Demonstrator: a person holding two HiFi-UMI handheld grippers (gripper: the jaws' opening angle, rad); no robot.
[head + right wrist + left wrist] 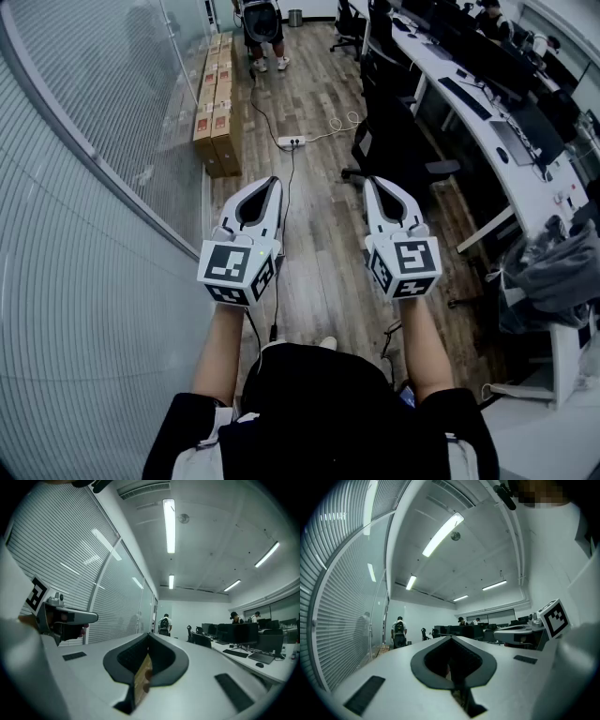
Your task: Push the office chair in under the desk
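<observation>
Black short sleeves (185,424) — white, black-lined left gripper (273,181) and right gripper (368,181) bearing marker cubes (231,263).

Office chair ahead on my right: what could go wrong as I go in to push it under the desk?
1. A power strip and its cables lie on the floor near the office chair; feet or castors could catch them.
2. The chair's armrest might meet the desk edge and jam.
3. The left gripper and right gripper are shut and empty; their narrow tips could slip off the backrest.
</observation>
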